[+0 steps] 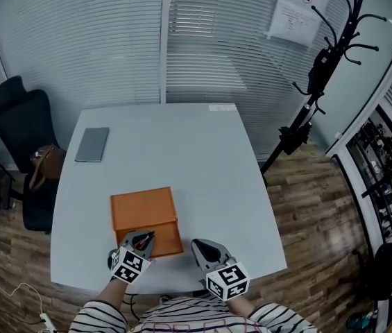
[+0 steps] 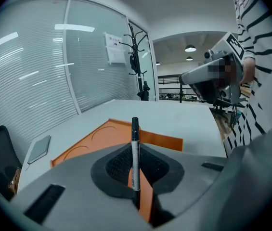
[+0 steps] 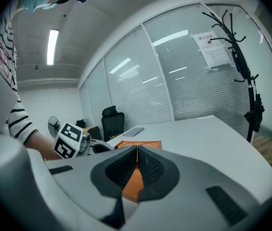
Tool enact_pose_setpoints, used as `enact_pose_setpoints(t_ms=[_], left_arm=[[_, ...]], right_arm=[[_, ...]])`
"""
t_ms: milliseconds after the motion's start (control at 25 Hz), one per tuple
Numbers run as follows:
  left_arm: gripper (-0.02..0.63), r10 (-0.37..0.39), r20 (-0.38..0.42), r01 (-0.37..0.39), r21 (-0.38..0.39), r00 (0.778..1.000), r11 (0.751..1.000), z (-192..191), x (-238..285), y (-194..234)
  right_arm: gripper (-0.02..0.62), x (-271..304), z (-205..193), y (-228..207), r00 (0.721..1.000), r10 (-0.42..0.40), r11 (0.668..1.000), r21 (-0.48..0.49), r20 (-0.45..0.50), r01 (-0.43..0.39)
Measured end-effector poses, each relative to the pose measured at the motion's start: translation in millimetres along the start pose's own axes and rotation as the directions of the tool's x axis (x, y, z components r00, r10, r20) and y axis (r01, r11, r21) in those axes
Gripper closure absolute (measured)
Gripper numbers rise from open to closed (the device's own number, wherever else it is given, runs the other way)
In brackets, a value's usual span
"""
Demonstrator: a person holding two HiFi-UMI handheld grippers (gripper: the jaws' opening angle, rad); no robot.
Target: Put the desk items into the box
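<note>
Left gripper [image 1: 142, 240] pinches marker [image 2: 135, 153] over orange box [image 1: 143, 207], grey notebook [image 1: 92, 144] beyond.

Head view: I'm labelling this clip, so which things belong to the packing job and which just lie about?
Job:
orange box
marker pen, clamped in the left gripper
right gripper, shut, empty
flat grey notebook, probably

Lying about:
office chair
brown bag
coat stand
paper notice

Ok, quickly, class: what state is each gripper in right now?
Left gripper: closed, holding a marker.
Right gripper: closed, holding nothing.
</note>
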State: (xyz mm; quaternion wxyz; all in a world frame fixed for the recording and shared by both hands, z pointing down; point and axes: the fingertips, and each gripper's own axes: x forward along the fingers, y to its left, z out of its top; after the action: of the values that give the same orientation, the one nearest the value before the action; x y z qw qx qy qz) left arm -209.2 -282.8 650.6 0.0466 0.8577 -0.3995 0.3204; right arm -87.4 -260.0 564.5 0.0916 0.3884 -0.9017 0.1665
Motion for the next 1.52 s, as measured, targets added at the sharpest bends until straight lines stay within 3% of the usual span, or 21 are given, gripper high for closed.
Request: enact_pose_setpoints(t_ms=[320, 640, 1520], left_arm=[[0.563, -0.048, -0.115, 0.058, 0.083, 0.992, 0.995, -11, 30, -11], [0.563, -0.101, -0.237, 0.14, 0.154, 0.966, 0.978, -30, 55, -21], [0.563, -0.138, -0.407, 0.237, 0.205, 0.903, 0.95, -60, 85, -28]], right_arm=[[0.571, -6, -5, -17, 1.0, -0.012, 1.0, 0.013, -0.01, 0.012], [0.571, -10, -8, -28, 1.0, -0.025, 1.0, 0.017, -0.013, 0.025], [0.571, -15, -7, -45, 0.999, -0.051, 0.998, 0.027, -0.009, 0.052]])
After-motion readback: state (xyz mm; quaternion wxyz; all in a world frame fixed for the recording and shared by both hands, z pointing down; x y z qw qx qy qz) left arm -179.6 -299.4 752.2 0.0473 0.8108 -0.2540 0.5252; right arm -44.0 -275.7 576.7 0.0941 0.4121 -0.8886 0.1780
